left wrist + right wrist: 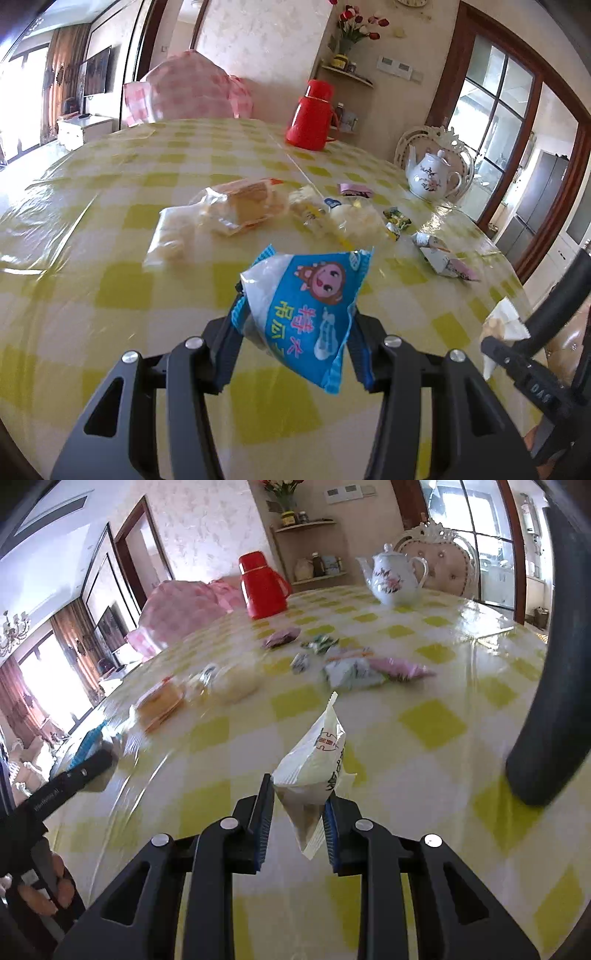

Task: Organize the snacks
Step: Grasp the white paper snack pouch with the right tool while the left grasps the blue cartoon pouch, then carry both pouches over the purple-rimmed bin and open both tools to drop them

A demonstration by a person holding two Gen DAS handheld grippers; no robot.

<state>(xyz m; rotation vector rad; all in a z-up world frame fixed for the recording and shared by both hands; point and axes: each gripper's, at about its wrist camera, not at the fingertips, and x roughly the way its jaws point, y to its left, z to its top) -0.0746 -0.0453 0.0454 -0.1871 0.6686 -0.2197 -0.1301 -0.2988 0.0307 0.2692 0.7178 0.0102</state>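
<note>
Left gripper (295, 314) is clamped on a blue-and-white snack packet (306, 310), jaws partly closed around it, packet lifted above the yellow-checked tablecloth (110, 288). Right gripper (299, 797) is nearly fully closed, pinching a white snack packet (317, 760) held up off the table. More wrapped snacks (236, 210) lie loose mid-table; small candies (317, 644) near them. Red thermos (310, 114) and white teapot (432, 177) stand at the far edge.

Two wrist views, low over one shared checkered table (110, 295).
</note>
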